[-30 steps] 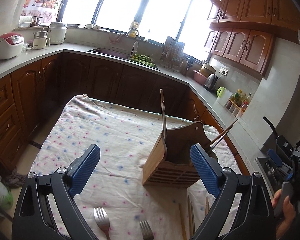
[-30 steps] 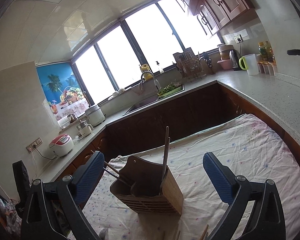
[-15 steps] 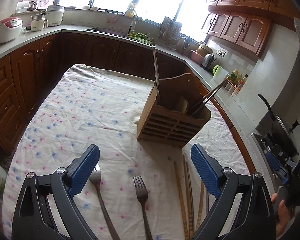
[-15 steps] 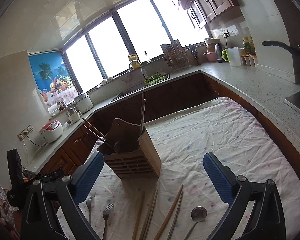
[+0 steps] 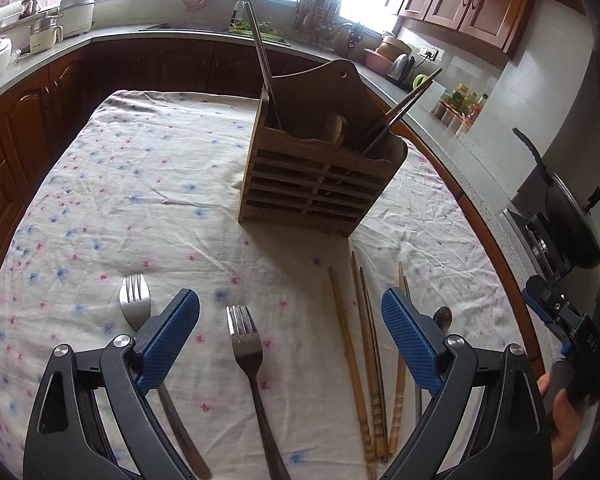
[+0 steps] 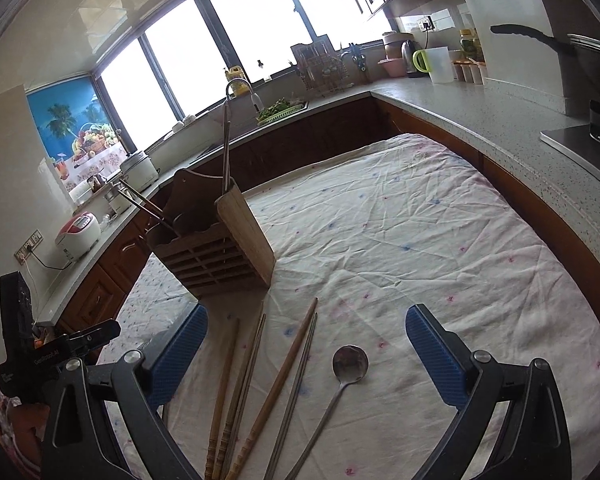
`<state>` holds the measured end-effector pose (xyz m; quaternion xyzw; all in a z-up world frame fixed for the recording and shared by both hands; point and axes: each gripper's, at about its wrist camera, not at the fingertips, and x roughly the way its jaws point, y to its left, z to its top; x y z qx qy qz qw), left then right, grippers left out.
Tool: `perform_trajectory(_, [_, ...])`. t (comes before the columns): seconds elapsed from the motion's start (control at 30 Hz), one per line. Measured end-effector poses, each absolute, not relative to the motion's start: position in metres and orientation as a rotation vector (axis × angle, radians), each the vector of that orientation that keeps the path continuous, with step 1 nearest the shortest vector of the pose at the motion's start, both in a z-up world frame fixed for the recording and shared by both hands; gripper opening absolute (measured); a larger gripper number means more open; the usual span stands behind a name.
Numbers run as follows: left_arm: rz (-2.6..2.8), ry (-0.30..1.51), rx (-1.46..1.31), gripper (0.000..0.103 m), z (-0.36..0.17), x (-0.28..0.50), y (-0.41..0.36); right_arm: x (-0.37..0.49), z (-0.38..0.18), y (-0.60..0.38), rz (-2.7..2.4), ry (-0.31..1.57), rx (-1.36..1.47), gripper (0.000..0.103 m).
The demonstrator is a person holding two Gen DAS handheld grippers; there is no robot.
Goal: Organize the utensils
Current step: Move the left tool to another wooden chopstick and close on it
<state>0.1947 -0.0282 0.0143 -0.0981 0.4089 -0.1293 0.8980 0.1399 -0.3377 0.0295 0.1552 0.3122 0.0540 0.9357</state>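
Left wrist view: the left claw (image 5: 290,344) hangs wide open over the desk (image 5: 148,184), holding nothing.
Between its pads: a fork (image 5: 249,354) lies flat, tines toward the far side.
Second fork (image 5: 134,300): just left of the first, its handle passing under the left pad.
Wooden chopsticks (image 5: 364,356): lying side by side to the right of the forks, near the right pad.
Utensil holder (image 5: 320,176): upright on the floral cloth, far of the loose pieces, with a few sticks already leaning inside.
Right wrist view: the right claw (image 6: 306,354) is also spread wide and grips nothing.
Spoon (image 6: 350,362): flat between its pads, bowl toward the far side.
Metal chopsticks (image 6: 296,384): just left of the spoon, beside the wooden ones.
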Motion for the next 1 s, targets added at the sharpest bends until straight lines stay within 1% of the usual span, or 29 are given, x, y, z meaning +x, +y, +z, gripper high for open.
perform_trajectory(0.07, [-0.273, 0.856, -0.178, 0.094, 0.011, 0.198, -0.036, 0.142, 0.029, -0.336, 0.112, 0.641, 0.306, 0.099])
perform_trajectory(0.17, [-0.287, 0.877, -0.146, 0.093, 0.005, 0.204, -0.047, 0.149, 0.027, -0.332, 0.122, 0.659, 0.3, 0.089])
perform_trajectory(0.23, [-0.305, 0.897, -0.132, 0.085, 0.0, 0.209, -0.055, 0.157, 0.023, -0.331, 0.127, 0.679, 0.303, 0.075])
perform_trajectory(0.27, [-0.314, 0.909, -0.122, 0.082, -0.002, 0.213, -0.06, 0.16, 0.021, -0.33, 0.129, 0.689, 0.306, 0.071])
perform_trajectory(0.3, [-0.321, 0.919, -0.111, 0.079, -0.005, 0.216, -0.064, 0.164, 0.019, -0.33, 0.132, 0.701, 0.31, 0.063])
perform_trajectory(0.33, [-0.328, 0.931, -0.099, 0.074, -0.008, 0.219, -0.069, 0.168, 0.016, -0.329, 0.135, 0.713, 0.312, 0.058])
perform_trajectory(0.37, [-0.333, 0.939, -0.093, 0.072, -0.01, 0.222, -0.073, 0.172, 0.013, -0.329, 0.139, 0.726, 0.315, 0.055])
perform_trajectory(0.43, [-0.349, 0.955, -0.077, 0.063, -0.015, 0.229, -0.082, 0.182, 0.006, -0.326, 0.147, 0.753, 0.318, 0.046])
perform_trajectory(0.47, [-0.354, 0.964, -0.068, 0.061, -0.018, 0.233, -0.086, 0.187, 0.003, -0.325, 0.153, 0.768, 0.318, 0.044])
perform_trajectory(0.53, [-0.362, 0.987, -0.053, 0.053, -0.024, 0.239, -0.093, 0.197, -0.003, -0.322, 0.163, 0.798, 0.312, 0.038])
perform_trajectory(0.67, [-0.371, 1.029, -0.037, 0.047, -0.037, 0.252, -0.102, 0.219, -0.019, -0.315, 0.177, 0.862, 0.301, 0.029])
perform_trajectory(0.77, [-0.373, 1.064, -0.031, 0.042, -0.048, 0.26, -0.107, 0.234, -0.03, -0.311, 0.178, 0.899, 0.293, 0.026])
perform_trajectory(0.83, [-0.38, 1.08, -0.036, 0.038, -0.053, 0.264, -0.108, 0.244, -0.038, -0.31, 0.173, 0.922, 0.284, 0.022])
perform_trajectory(1.0, [-0.39, 1.087, -0.024, 0.036, -0.059, 0.268, -0.112, 0.263, -0.055, -0.306, 0.158, 0.976, 0.263, 0.019])
